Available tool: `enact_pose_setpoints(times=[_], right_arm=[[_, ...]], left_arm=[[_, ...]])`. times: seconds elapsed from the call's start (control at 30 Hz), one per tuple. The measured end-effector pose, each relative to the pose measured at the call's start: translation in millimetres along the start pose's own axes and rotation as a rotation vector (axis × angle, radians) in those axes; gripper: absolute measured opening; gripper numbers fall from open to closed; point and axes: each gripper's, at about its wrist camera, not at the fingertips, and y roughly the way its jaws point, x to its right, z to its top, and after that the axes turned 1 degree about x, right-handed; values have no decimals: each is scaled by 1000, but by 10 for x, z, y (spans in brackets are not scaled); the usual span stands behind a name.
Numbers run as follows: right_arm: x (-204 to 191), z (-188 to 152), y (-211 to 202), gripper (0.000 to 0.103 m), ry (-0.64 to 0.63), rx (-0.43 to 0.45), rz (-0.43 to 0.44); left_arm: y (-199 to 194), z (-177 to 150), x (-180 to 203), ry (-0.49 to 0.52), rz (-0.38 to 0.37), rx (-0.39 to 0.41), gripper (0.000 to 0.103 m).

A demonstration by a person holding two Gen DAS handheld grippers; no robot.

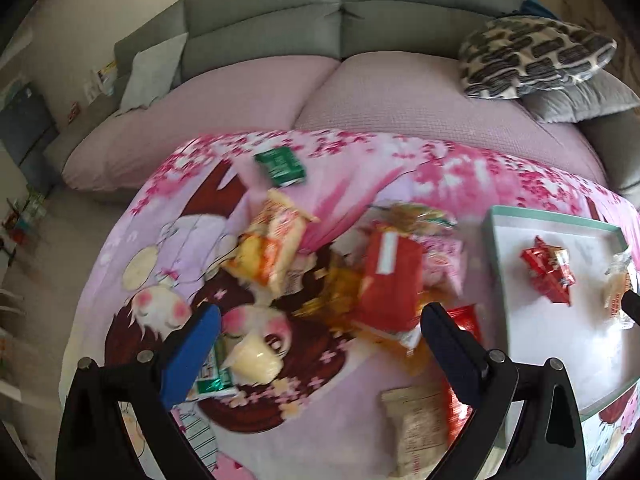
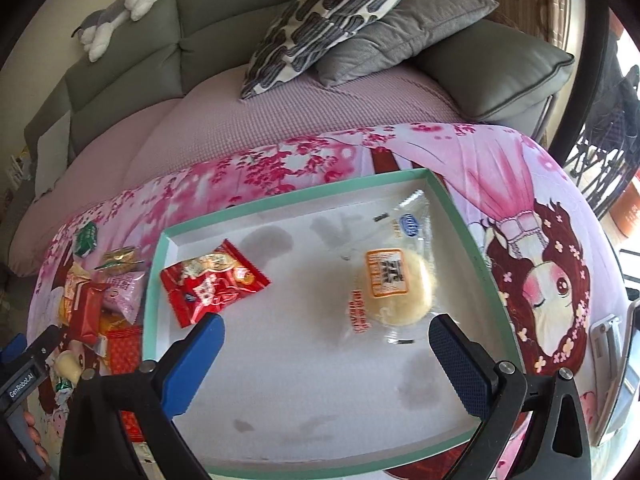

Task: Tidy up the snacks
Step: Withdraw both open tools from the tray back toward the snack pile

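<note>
A heap of snack packets (image 1: 352, 280) lies on the pink cartoon cloth, with a big red packet (image 1: 390, 280) in its middle, a green packet (image 1: 282, 166) apart at the back and a pale jelly cup (image 1: 256, 356) near the left finger. My left gripper (image 1: 320, 320) is open and empty above the heap. A white tray with a mint rim (image 2: 460, 216) holds a red packet (image 2: 212, 284) and a clear-wrapped round pastry (image 2: 400, 288). My right gripper (image 2: 326, 328) is open and empty over the tray, just in front of the pastry.
A beige packet (image 1: 420, 428) lies near the cloth's front edge. A grey sofa (image 1: 340, 24) with a pink seat cover stands behind, with patterned and grey cushions (image 2: 340, 12) at the right and a plush toy (image 2: 120, 8) on its back. A metal object (image 2: 608, 344) lies right of the tray.
</note>
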Motion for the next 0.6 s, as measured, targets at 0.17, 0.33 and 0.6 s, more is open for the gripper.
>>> enact_pose_setpoints(times=[0.17, 0.33, 0.6], right_arm=[[-432, -69, 5, 103, -75, -10, 73], [-909, -203, 24, 103, -180, -38, 129], [-1421, -499, 72, 103, -283, -98, 224]], left_arm=[[64, -157, -350, -75, 22, -23, 100], [104, -311, -646, -150, 35, -46, 100], [173, -465, -860, -199, 13, -80, 100]])
